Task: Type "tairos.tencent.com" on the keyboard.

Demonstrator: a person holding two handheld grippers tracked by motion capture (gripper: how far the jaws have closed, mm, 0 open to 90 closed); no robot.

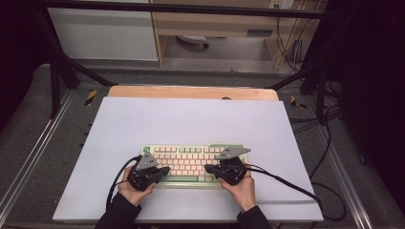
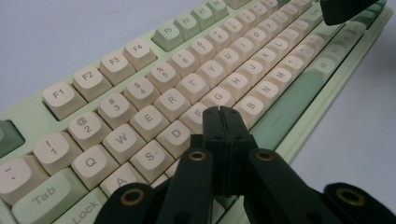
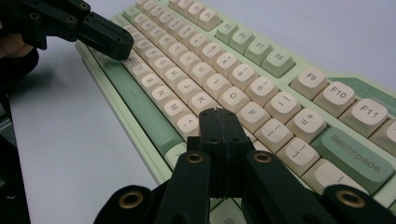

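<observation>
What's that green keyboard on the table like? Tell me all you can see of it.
The keyboard is a compact mechanical-looking board with a pale green, plastic-looking case, cream letter and number keys, and darker green space bar, Tab and Backspace keys. It lies flat on the white table sheet, near the person's edge. The shut left gripper hangs over the F and G keys, the shut right gripper near L and P; whether either touches is unclear.
</observation>
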